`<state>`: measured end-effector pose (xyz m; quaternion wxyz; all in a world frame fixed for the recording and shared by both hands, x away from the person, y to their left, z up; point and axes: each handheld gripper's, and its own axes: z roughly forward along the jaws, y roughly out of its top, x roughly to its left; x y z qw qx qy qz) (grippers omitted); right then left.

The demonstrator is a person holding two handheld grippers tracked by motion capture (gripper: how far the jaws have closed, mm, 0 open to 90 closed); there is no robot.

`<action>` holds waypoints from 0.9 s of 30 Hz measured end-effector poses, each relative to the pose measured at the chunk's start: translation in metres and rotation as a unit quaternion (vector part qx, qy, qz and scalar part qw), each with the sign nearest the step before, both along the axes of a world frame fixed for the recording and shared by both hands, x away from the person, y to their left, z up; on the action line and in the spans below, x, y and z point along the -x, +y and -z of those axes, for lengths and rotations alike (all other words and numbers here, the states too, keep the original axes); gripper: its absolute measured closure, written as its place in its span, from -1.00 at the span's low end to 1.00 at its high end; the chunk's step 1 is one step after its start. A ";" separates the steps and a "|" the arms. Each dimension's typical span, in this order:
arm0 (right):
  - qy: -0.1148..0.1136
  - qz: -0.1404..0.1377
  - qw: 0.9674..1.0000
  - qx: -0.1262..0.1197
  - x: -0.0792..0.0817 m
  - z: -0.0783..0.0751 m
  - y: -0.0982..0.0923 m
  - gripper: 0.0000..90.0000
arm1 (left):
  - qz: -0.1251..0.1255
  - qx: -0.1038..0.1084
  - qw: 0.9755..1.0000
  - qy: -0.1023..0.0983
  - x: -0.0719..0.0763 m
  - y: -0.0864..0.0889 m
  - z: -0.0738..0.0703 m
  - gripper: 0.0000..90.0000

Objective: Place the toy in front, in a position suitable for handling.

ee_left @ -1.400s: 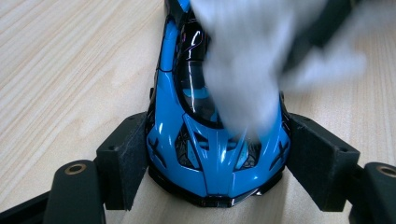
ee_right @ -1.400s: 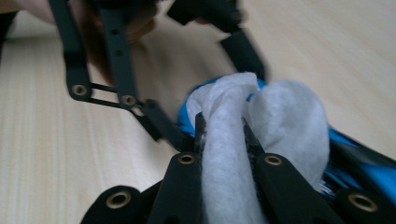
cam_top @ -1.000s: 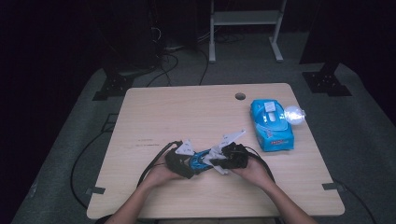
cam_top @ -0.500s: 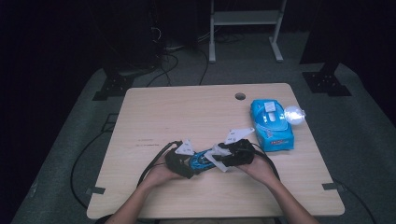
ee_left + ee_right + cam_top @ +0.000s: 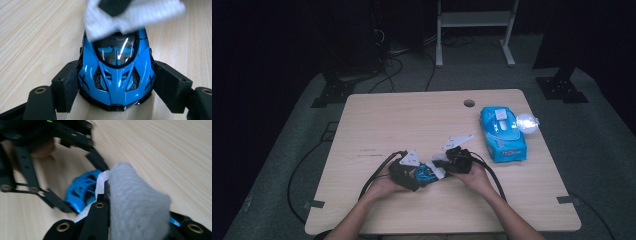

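Wiping goes best if I keep my left gripper (image 5: 115, 100) clamped on the glossy blue toy sports car's (image 5: 116, 75) flanks, near the light wooden worktop's (image 5: 412, 120) front edge; my right gripper (image 5: 110, 202), just closed on the folded white wet wipe (image 5: 135, 202), should stroke lightly; black windscreen gleams.

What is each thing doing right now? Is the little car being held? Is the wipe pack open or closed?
Blue toy car: gripped at its sides by the left tool, wheels on the table.
White wipe: pinched in the right tool, which has just been closing; it rests on the car's roof.
Blue wipe pack: flat on the table, untouched; its flap cannot be told.
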<state>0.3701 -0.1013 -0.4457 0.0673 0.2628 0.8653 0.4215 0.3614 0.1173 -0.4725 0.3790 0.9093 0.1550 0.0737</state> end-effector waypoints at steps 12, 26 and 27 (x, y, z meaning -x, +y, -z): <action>-0.010 -0.041 0.999 0.031 0.006 0.003 0.035 0.86 | 0.001 0.000 1.000 -0.002 0.000 0.000 0.000 -0.43; 0.010 -0.061 0.998 0.015 0.005 0.012 0.052 0.86 | 0.000 0.001 1.000 -0.001 0.000 0.001 0.000 -0.43; 0.009 -0.061 0.998 0.014 0.006 0.012 0.051 0.86 | -0.001 0.000 1.000 -0.002 0.000 0.001 0.000 -0.43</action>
